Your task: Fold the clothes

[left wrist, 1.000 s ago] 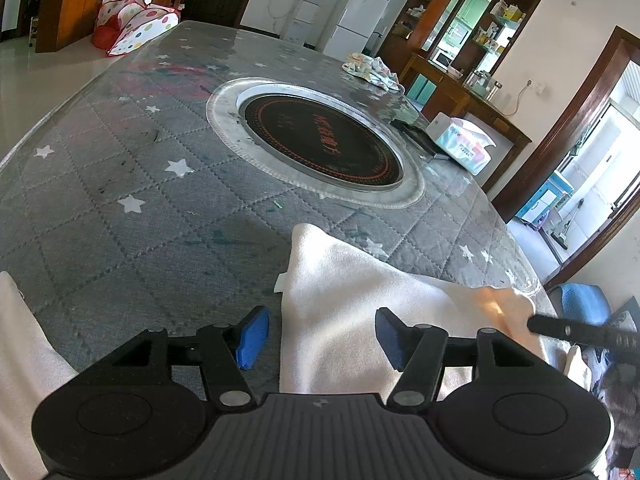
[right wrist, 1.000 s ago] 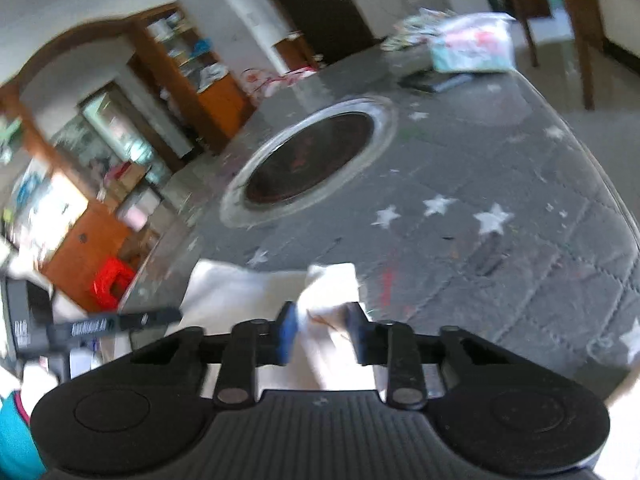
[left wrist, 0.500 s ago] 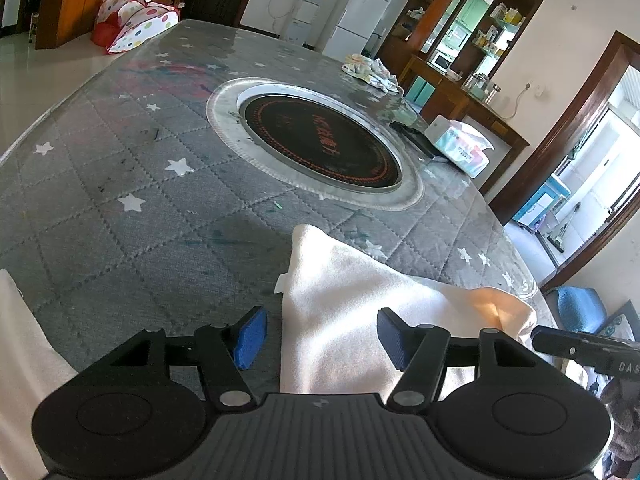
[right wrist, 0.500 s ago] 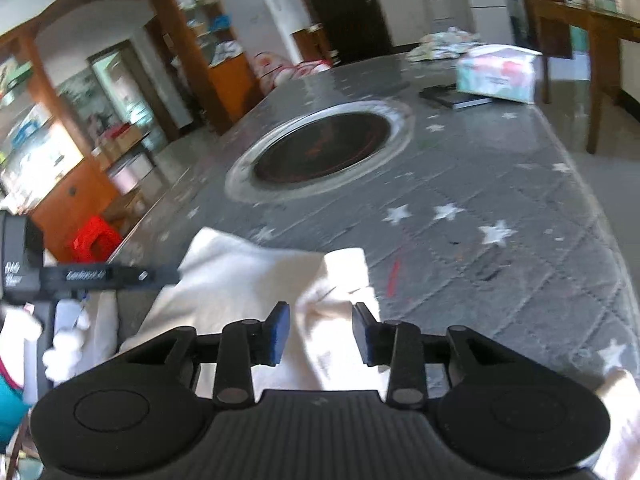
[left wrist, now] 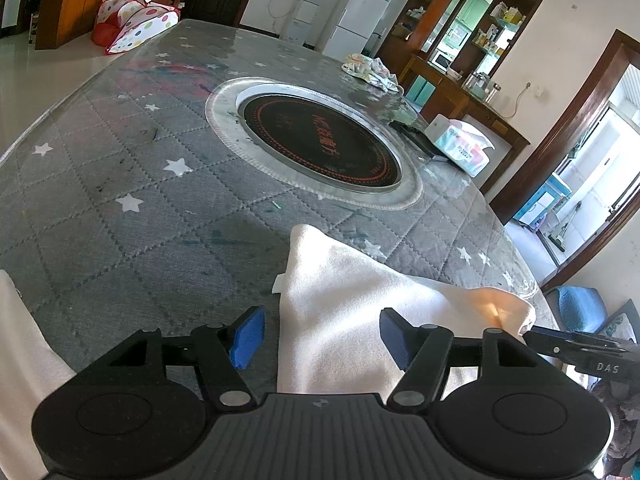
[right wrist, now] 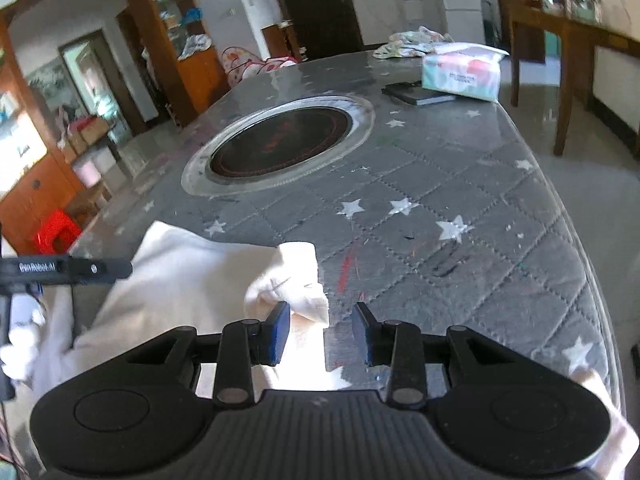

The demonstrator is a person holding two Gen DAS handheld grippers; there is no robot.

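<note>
Lying folded on grey starred table (left wrist: 120,184), cream cloth (left wrist: 344,312), rumpled corner

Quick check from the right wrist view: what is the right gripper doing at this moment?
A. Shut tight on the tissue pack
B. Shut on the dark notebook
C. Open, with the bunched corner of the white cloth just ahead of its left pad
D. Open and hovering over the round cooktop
C: the right gripper stands open, a clear gap between its blue pads, and the bunched corner of the white cloth lies just ahead of its left pad.
</note>
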